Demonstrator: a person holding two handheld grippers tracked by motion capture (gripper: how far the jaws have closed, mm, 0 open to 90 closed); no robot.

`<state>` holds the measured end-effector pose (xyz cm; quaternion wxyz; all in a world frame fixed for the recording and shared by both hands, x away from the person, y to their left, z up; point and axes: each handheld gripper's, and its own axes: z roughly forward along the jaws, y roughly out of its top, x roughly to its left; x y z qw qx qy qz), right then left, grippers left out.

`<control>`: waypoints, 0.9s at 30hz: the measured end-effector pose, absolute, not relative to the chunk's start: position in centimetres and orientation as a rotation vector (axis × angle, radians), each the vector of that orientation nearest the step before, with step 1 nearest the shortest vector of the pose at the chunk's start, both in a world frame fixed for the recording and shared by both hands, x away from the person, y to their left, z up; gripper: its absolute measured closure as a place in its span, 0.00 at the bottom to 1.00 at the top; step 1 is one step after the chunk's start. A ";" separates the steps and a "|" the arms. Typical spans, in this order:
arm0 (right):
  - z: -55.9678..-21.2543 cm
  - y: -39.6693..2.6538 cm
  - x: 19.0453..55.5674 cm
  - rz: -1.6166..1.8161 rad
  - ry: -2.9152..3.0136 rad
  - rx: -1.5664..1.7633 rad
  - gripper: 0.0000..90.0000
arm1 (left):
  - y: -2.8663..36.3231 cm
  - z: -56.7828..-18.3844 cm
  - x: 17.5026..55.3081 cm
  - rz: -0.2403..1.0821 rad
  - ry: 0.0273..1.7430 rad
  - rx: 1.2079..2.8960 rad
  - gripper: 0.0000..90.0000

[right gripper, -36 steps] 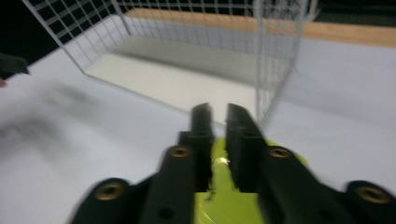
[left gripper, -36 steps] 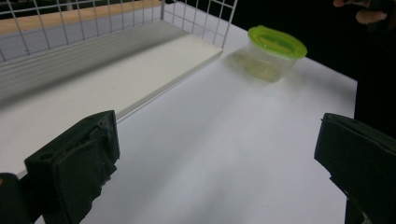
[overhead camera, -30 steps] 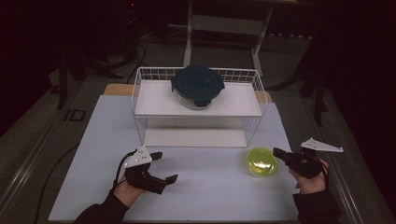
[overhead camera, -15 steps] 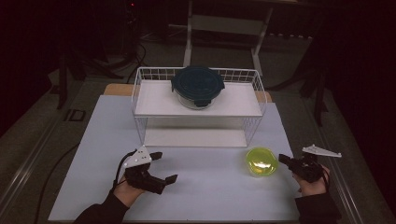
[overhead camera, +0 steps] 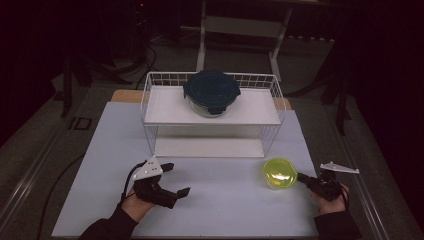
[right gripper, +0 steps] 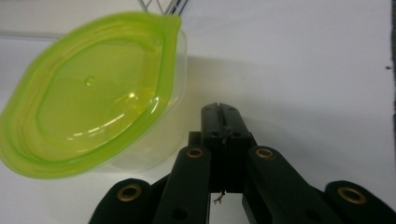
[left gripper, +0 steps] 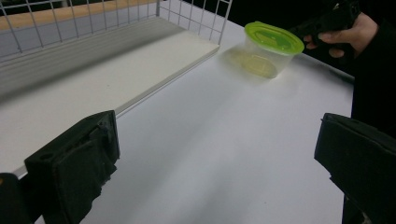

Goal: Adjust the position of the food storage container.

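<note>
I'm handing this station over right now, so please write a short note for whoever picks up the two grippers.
Left hand-held gripper: jaws wide open, empty, low over the white table.
Right hand-held gripper: jaws shut, empty, tip right beside the green-lidded container; contact unclear.
The container stands lidded on the table, in front of the wire rack.
A dark-lidded container sits on the rack's top shelf.
Left: probably grasp the green-lidded container.

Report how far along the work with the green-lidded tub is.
Done: the dark-lidded container already sits on the wire rack's top shelf. In hand: the right gripper, jaws shut and empty, sits beside the green-lidded tub. Left: gripping and moving the tub; the left gripper waits open.
</note>
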<state>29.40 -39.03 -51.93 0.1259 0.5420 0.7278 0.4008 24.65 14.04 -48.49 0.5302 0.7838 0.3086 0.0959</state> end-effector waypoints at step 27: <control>-53.0 -35.5 29.9 1.186 2.284 1.496 1.00 | 14.3 -48.4 24.7 0.233 0.750 1.859 0.00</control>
